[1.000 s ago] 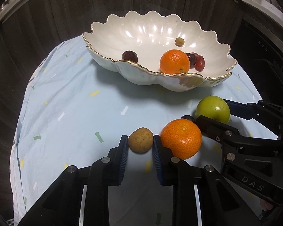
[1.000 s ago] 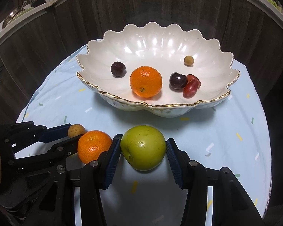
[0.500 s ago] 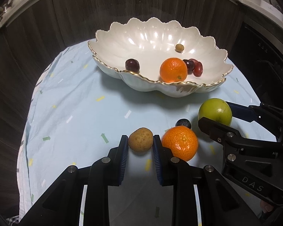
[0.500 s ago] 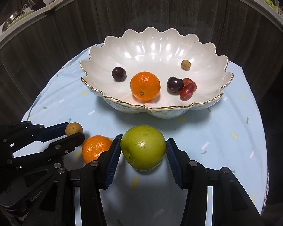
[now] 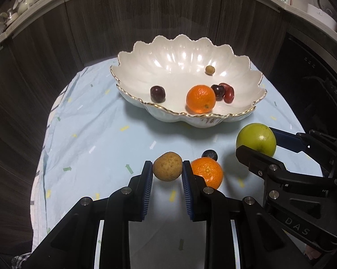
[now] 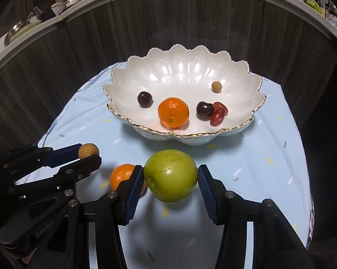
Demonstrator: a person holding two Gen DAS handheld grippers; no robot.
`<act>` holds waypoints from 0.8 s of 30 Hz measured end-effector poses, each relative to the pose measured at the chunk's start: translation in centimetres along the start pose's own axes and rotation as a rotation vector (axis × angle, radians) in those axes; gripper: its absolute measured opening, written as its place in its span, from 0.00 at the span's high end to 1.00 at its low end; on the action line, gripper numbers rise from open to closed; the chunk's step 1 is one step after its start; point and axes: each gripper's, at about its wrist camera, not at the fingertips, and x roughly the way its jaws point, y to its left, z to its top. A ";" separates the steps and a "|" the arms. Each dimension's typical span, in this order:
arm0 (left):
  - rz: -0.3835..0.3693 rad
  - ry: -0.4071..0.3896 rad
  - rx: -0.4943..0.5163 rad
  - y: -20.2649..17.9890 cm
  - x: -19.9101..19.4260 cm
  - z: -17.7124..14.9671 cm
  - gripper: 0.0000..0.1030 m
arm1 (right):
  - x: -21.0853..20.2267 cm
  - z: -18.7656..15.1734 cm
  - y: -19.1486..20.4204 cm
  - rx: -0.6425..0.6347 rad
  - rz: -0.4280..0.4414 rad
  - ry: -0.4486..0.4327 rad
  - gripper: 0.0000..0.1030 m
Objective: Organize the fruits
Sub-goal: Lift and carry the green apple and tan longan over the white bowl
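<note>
Fruit fills a scalloped white bowl (image 6: 253, 98) with a gold rim, set toward the far edge of a worktop under a pale blue cloth (image 6: 269, 168): one orange (image 6: 173, 112) at the centre, one dark cherry (image 6: 144, 98) to its left, another dark cherry (image 6: 204, 109) touching a red grape (image 6: 217, 116) on its right, with a second red fruit partly hidden behind them, and one small tan fruit (image 6: 216, 86) alone near the back wall. Outside the bowl, four pieces are counted. The right gripper (image 6: 170, 177) has its blue fingers (image 6: 132, 197) clamped on a green apple (image 6: 170, 176), lifted clear of the cloth with its shadow below. The left gripper (image 5: 167, 170) has its fingers (image 5: 146, 190) pressed on a small brown round fruit (image 5: 167, 166), also off the cloth. A second orange (image 5: 207, 174) rests on the cloth between the two grippers, near the worktop's front edge, and a small dark berry (image 5: 210, 154) lies just behind it. Bare cloth stretches wide along the left side and in a band between the held fruit and the bowl's near rim. Dark wood panelling (image 6: 191, 18) closes in behind the far edge.
</note>
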 end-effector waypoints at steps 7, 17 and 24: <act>0.009 -0.024 0.006 -0.2 -1.5 0.7 0.74 | -1.1 0.5 0.0 0.008 0.001 -0.024 0.51; 0.021 -0.053 0.009 -0.4 -2.7 2.4 0.74 | -2.6 1.6 -0.7 0.034 -0.015 -0.046 0.51; 0.025 -0.068 0.011 -0.4 -3.0 4.0 0.74 | -3.0 3.0 -1.4 0.044 -0.035 -0.065 0.51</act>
